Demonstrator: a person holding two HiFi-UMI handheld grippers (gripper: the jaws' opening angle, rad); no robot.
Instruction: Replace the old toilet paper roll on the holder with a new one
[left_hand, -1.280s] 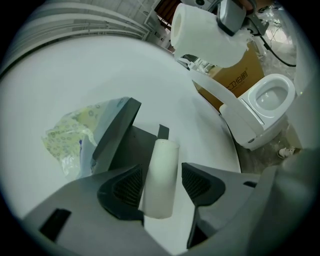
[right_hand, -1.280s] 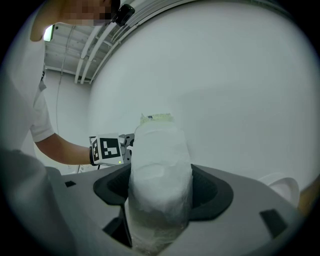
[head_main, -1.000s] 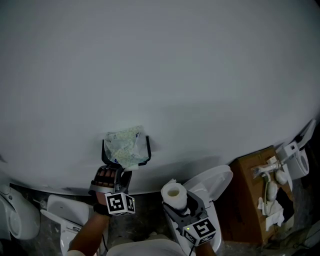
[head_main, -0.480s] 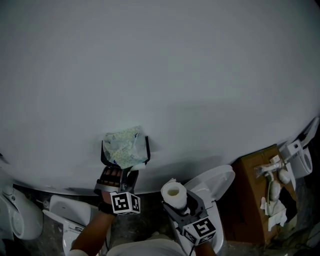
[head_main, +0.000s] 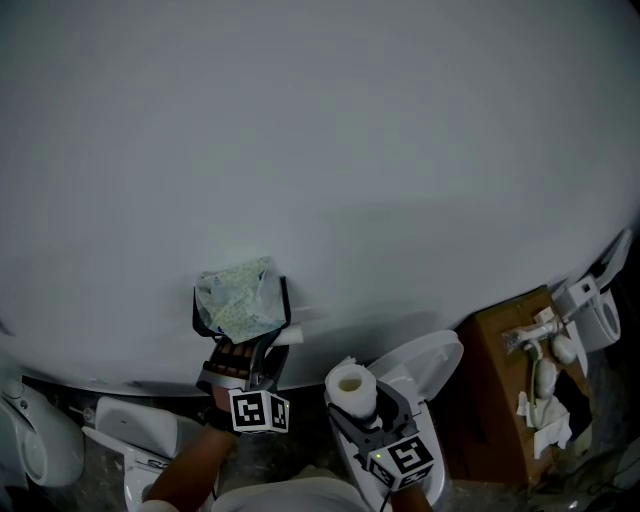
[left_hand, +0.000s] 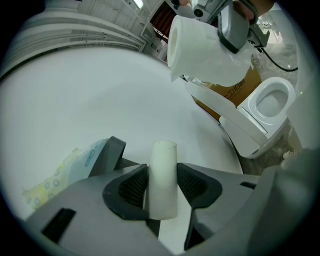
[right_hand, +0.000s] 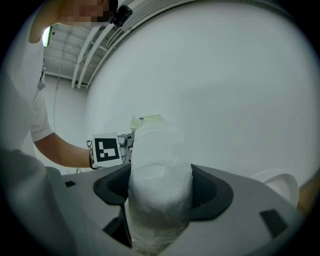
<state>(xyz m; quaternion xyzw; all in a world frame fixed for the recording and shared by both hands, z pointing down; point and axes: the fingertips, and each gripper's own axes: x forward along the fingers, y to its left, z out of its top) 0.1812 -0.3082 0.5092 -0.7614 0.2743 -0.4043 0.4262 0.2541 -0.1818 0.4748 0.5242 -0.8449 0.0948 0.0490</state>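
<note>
The left tool (head_main: 262, 352) is closed on a small white cardboard tube (left_hand: 164, 165). The two dark pads press on the sides of the tube, and the tube stands up between them with its upper end free. Just in front of this tool, a little to its left, the black holder (head_main: 200, 312) is fixed on the white wall (head_main: 320, 150). On top of the holder lies a pale packet with a green pattern (head_main: 238, 295). The tube is beside the holder, at its right side, and I cannot see that it touches it.

To the right of the left tool, the right tool (right_hand: 161, 192) holds the new toilet paper roll (head_main: 350, 384). The jaws stand wide and grip the roll at both sides. The roll stands upright with its hole to the top, near the holder but apart from it.

Behind the right tool, lower, there is a white toilet (head_main: 428, 368) with its lid up. Further to the right stands a brown cardboard box (head_main: 495, 400) with some white objects on top.
</note>
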